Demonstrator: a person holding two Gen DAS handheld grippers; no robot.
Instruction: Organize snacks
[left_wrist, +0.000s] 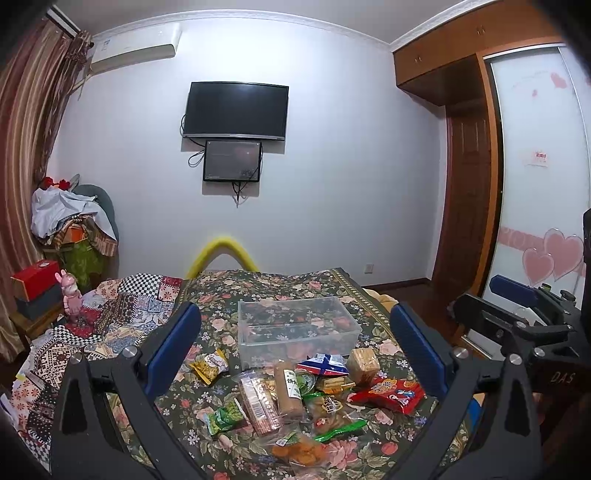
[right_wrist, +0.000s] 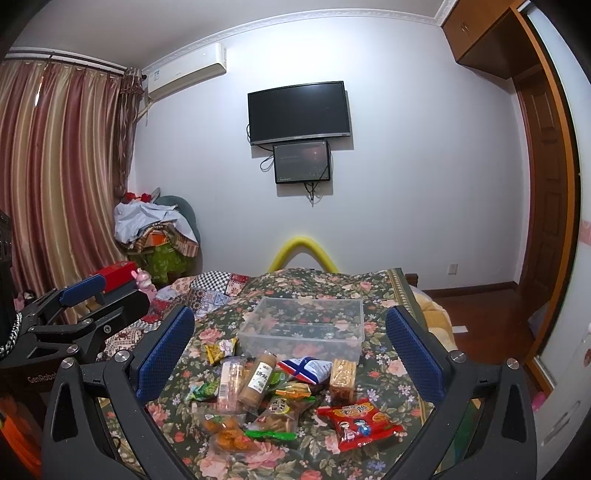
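Nearest, both claws hover above a bed draped in a dark floral cloth (right_wrist: 384, 354), each spread wide with nothing between its blue-padded fingers. From the left wrist view, the left gripper (left_wrist: 295, 343) frames a heap of snacks lying low between its fingers. From the right wrist view, the right gripper (right_wrist: 291, 350) frames the same heap from slightly further right.

Closest under the right gripper lie a clear bag of orange fried pieces (right_wrist: 227, 430) and a green-ended packet (right_wrist: 271, 435). Toward its right finger rests a red snack bag (right_wrist: 356, 422) with two cartoon children. Just beyond, in the middle of the gap, a brown biscuit roll (right_wrist: 256, 380) leans beside a pink wafer pack (right_wrist: 228, 380), touching it. A small green packet (right_wrist: 203, 391) sits toward the left finger. A blue and white pouch (right_wrist: 304, 369) and a square stack of crackers (right_wrist: 342, 376) lie past the roll. A yellow packet (right_wrist: 221, 349) lies apart near the left finger's tip.

Beyond the heap, centred between the fingertips, stands a clear plastic bin (right_wrist: 301, 332), upright, with nothing inside.

Beside the floral cloth, a patchwork quilt (left_wrist: 122, 314) spreads past the left gripper's left finger. Farther off, a dark television (right_wrist: 298, 112) hangs on the white wall with a smaller screen (right_wrist: 301, 162) under it.
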